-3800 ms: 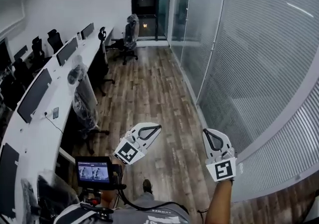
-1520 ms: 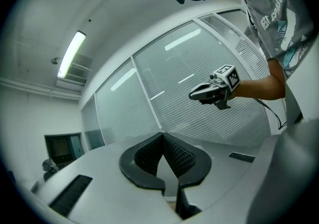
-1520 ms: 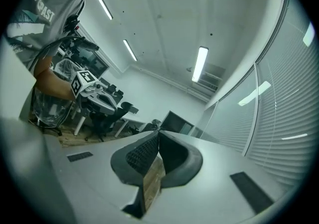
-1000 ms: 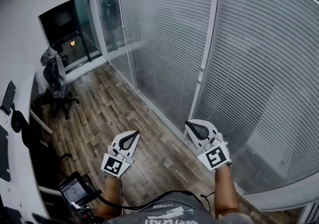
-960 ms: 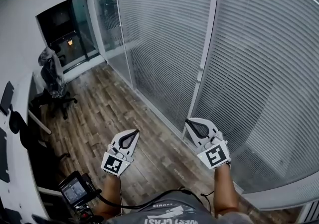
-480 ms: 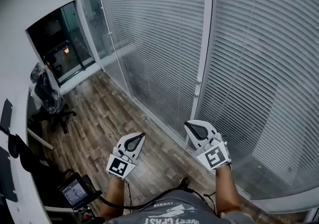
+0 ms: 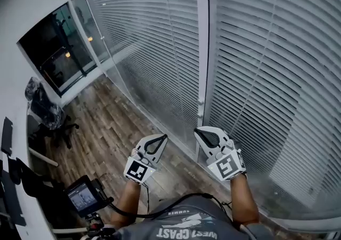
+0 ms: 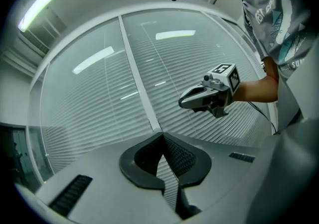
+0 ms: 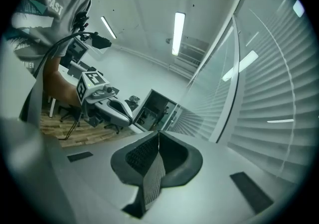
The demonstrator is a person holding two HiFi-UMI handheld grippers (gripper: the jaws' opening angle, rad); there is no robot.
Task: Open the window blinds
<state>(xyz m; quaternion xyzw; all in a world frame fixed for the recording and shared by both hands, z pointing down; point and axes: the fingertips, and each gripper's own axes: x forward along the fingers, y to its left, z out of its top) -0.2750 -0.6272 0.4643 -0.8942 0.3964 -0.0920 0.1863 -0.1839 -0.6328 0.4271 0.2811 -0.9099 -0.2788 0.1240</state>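
Facing the window blinds (image 7: 266, 73), lowered across a glass wall, a person holds the left gripper (image 7: 164, 137) and right gripper (image 7: 196, 131) side by side and apart. Each has its jaws pressed together with nothing between them. Both point toward the foot of the white upright post (image 7: 201, 47) dividing two blind panels, near it but not touching. Bare wooden floor (image 7: 106, 121) runs along the wall's lower edge to a dark doorway (image 7: 53, 47). A wrapped office chair (image 7: 45, 108) stands well off at the left.
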